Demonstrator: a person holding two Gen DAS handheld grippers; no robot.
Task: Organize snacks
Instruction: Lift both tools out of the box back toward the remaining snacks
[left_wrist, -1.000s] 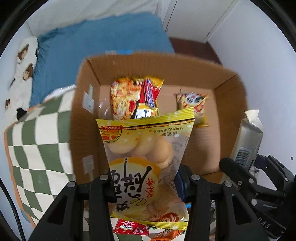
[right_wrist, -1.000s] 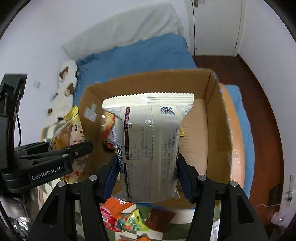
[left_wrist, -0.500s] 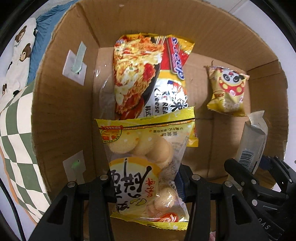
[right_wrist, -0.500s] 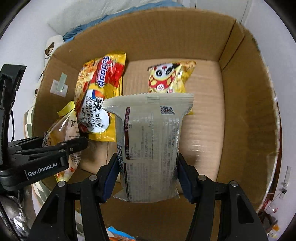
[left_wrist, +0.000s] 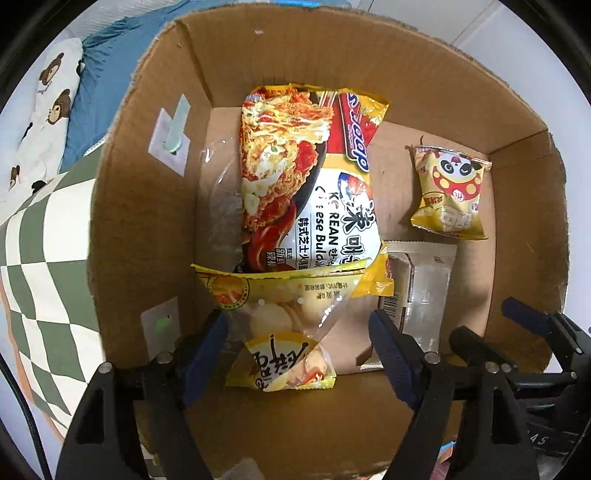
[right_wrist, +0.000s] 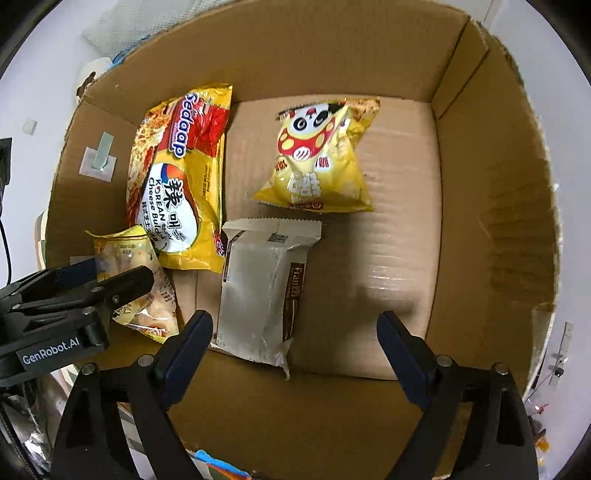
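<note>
Both grippers point down into the cardboard box (right_wrist: 498, 206), jaws opening. The left gripper (left_wrist: 295, 354) has let go of a yellow bun bag (left_wrist: 284, 332); the right gripper (right_wrist: 295, 343) stands clear of the silver-white wafer packet (right_wrist: 258, 295) on the box floor.

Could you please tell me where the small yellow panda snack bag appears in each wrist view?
Left wrist view: the panda snack bag lies at right, on the floor of the cardboard box.
Right wrist view: upper centre.
Shared landmark: the Sedaap noodle packet, left of it in both.
</note>
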